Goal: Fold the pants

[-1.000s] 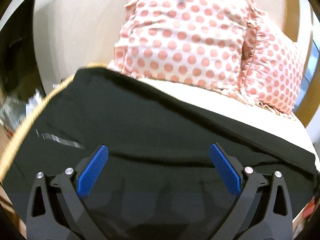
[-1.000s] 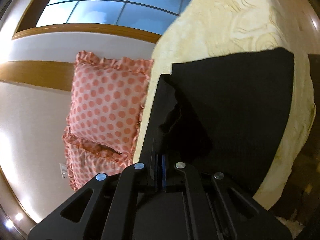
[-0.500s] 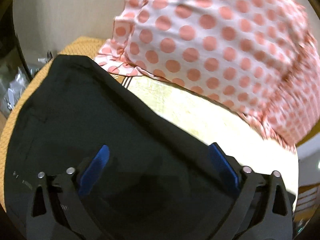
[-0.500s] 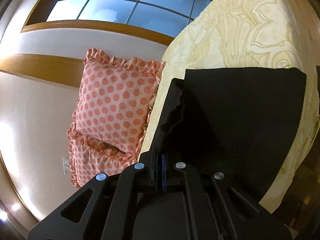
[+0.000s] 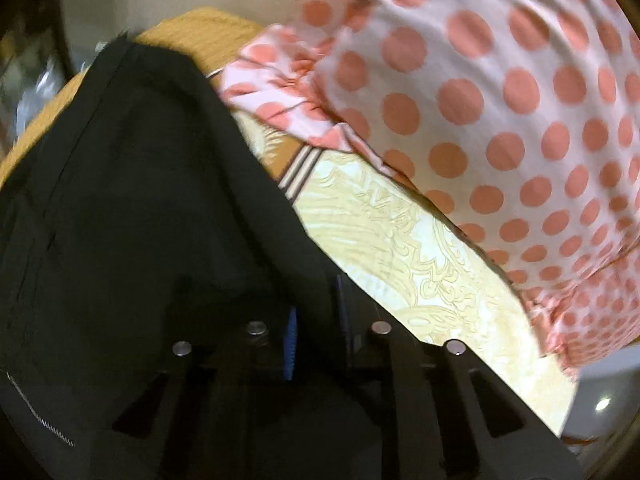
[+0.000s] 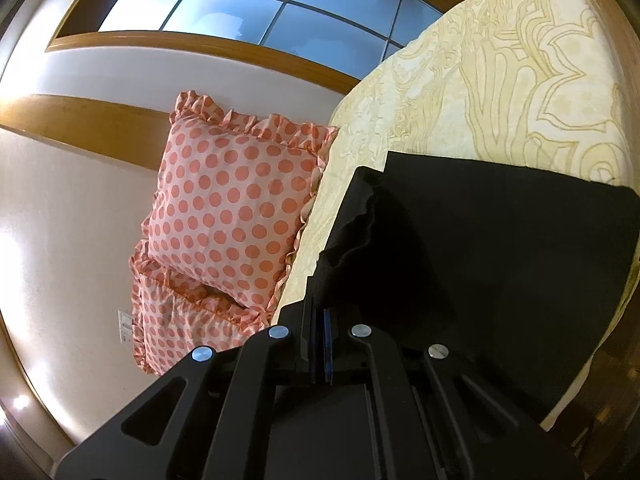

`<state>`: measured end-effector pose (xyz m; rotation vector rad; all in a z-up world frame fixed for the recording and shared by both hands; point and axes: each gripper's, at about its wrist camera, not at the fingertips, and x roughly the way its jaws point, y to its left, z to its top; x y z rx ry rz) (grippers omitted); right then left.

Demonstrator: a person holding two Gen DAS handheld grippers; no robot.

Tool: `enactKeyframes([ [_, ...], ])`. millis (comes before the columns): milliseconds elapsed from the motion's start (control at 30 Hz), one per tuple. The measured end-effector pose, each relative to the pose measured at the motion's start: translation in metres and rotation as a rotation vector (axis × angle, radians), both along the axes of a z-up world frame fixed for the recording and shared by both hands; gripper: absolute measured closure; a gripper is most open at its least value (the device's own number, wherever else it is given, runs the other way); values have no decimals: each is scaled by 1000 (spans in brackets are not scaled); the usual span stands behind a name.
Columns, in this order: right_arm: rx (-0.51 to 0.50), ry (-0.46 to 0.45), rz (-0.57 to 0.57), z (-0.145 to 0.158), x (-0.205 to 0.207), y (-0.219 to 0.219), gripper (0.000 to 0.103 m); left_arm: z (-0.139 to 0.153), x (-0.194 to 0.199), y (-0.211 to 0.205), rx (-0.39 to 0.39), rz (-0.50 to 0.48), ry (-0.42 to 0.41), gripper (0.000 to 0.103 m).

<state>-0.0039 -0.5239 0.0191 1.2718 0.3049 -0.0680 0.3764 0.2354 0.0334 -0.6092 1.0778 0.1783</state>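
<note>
The black pants (image 5: 132,208) lie on a cream patterned bedspread (image 5: 400,248). In the left wrist view my left gripper (image 5: 316,320) has its blue pads nearly together on the pants' edge nearest the pillow. In the right wrist view the pants (image 6: 500,248) lie flat as a dark rectangle on the bedspread (image 6: 500,92). My right gripper (image 6: 320,332) is shut on a bunched corner of the pants, lifted slightly off the bed.
Pink polka-dot ruffled pillows (image 5: 500,100) lean at the bed's head, close to the left gripper; they also show in the right wrist view (image 6: 236,208). A wooden-framed window (image 6: 260,12) and a cream wall are behind. The bed's edge (image 6: 568,408) drops off at the right.
My left gripper moved toward the pillow-side edge of the pants and closed from wide open onto the fabric. The right gripper stayed shut on its corner, shifting slightly.
</note>
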Motion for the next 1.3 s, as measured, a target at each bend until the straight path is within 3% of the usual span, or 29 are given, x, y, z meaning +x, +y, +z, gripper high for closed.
enactKeyframes([
  [67,-3,-3,-1,0,1,-2,101,8,-15,4,1,3,-30,91],
  [167,-21,-9,-10,5,-1,-6,101,30,-51,-1,79,-29,-92,92],
  [233,-24,-13,-18,7,-3,-10,101,48,-91,-7,134,-43,-148,92],
  [433,-63,-51,-54,28,-16,-20,101,77,-213,-17,187,-25,-305,92],
  [533,-73,-56,-72,34,-22,-22,101,72,-274,-24,236,10,-340,92],
  [633,-58,-34,-87,29,-27,-25,101,47,-324,-29,247,64,-326,92],
  [800,10,29,-97,12,-33,-30,101,7,-354,-25,203,100,-265,92],
  [1133,103,122,-81,-5,-41,-40,101,8,-355,-24,188,83,-297,92],
  [1233,35,86,-82,11,-52,-37,101,12,-364,-27,192,74,-316,93],
  [1300,7,121,-94,13,-58,-35,101,12,-369,-26,186,75,-320,93],
])
